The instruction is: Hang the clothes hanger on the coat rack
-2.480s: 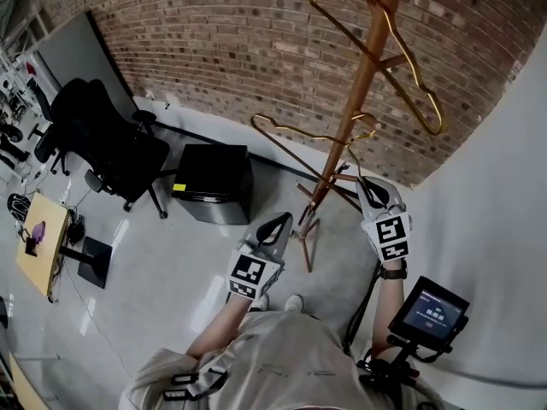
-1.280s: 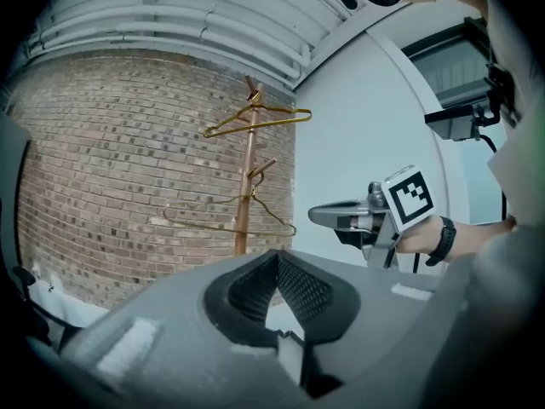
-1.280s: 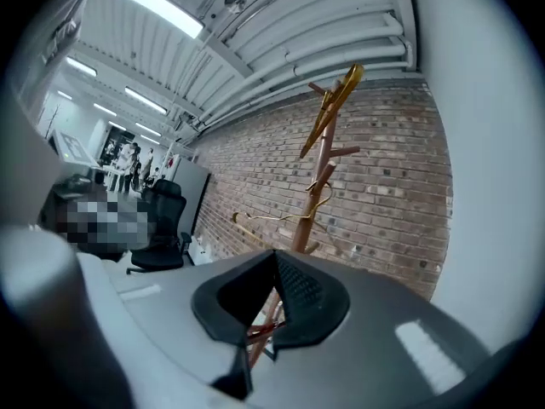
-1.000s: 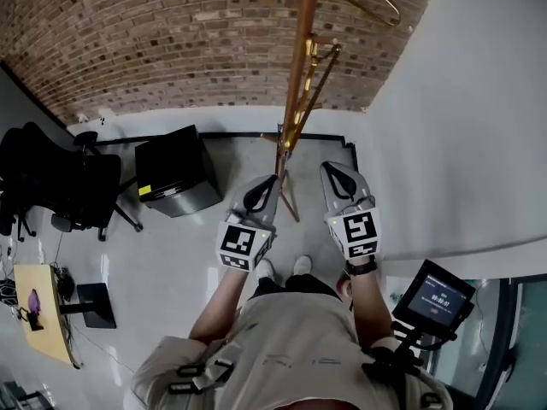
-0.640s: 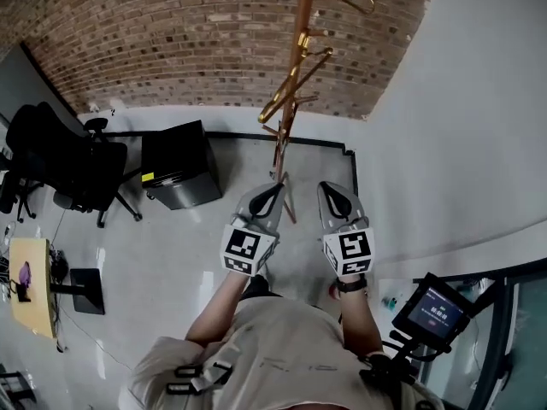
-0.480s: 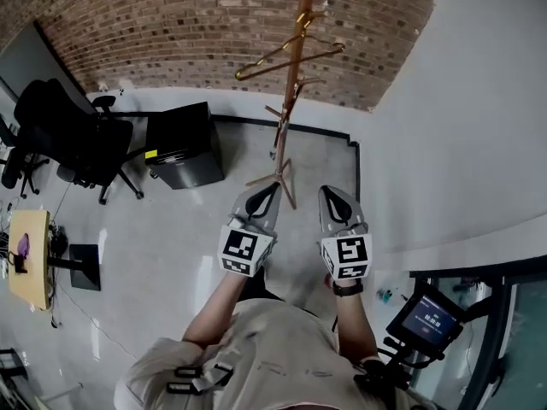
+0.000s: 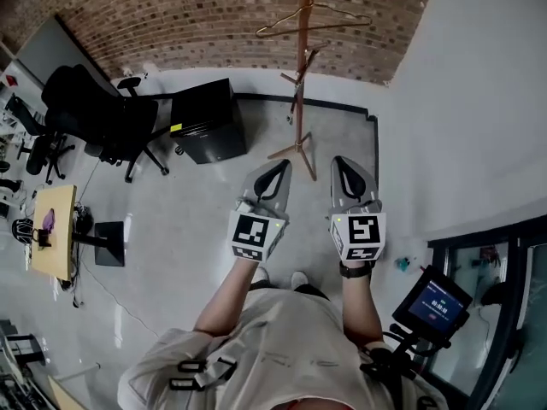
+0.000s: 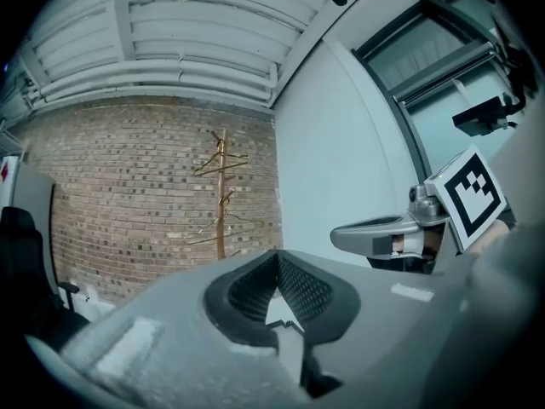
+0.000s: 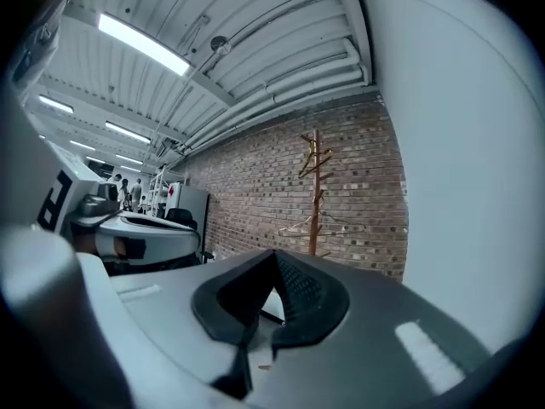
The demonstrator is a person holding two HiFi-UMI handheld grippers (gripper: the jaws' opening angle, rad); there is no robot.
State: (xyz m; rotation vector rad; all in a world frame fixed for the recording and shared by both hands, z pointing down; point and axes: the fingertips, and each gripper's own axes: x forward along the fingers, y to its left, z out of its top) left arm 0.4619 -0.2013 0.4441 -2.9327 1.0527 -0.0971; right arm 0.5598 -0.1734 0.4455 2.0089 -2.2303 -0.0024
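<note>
One clothes hanger point(image 7: 342, 25) on wooden coat rack point(image 7: 303, 84), brick wall point(image 7: 171, 15) behind

Nothing legible. The screen point(image 7: 434, 301) right of the right gripper point(image 7: 347, 169) and the yellow label point(image 7: 177, 128) left of the left gripper point(image 7: 277, 174) carry print too small to read.

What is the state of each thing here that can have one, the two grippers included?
Left gripper: shut, empty.
Right gripper: shut, empty.
Tall wooden coat rack: upright.
Gold wire clothes hanger: hanging on the rack.
Small screen: lit.
Black office chair: upright, unoccupied.
</note>
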